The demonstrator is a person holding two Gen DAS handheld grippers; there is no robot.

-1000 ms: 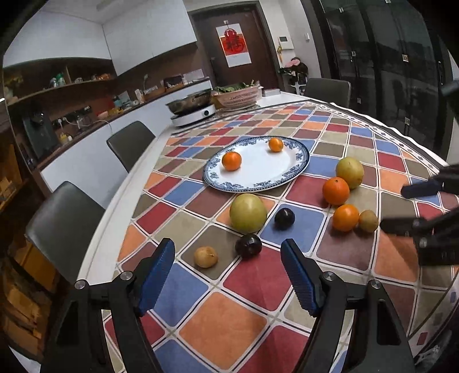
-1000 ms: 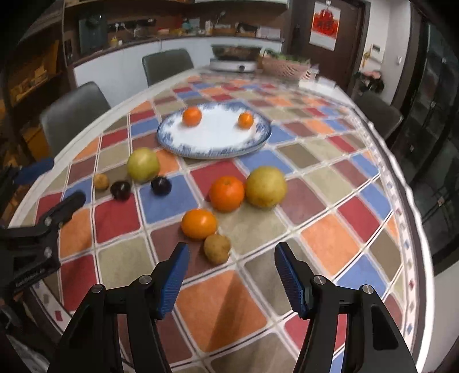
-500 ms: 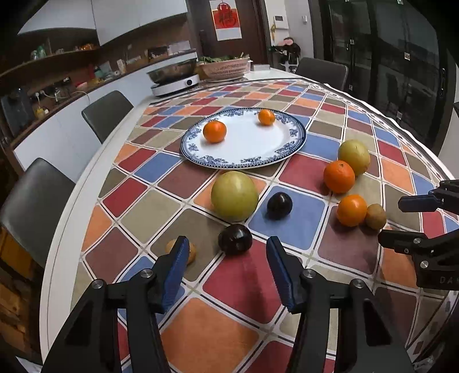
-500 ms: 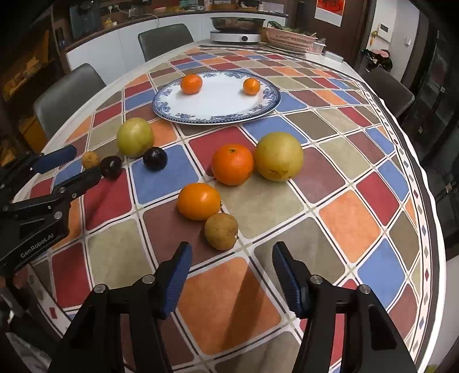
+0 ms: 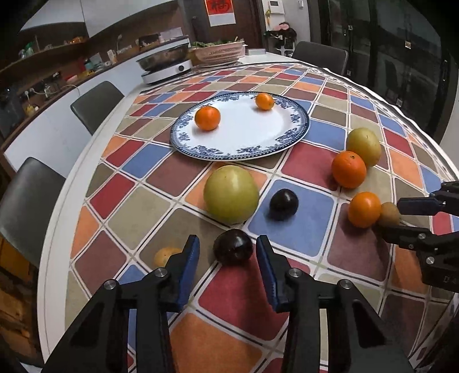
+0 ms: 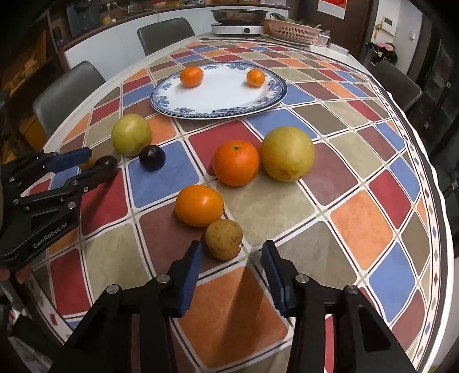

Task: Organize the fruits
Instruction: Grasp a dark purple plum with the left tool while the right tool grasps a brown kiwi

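Where left gripper gapes: dark plum.

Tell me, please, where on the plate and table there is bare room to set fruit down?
The plate is bare between and in front of its two oranges. Tablecloth right of the pomelo is free. It is crowded around both grippers.

Big round table, white rim, checkered tablecloth in red, blue, orange, tan squares. Grey chairs tucked around: two on left side, one at far end. Far edge has induction cooker with steel pan on top, pink woven basket of greens just beside. Red poster on door behind. Cluttered counter along wall.
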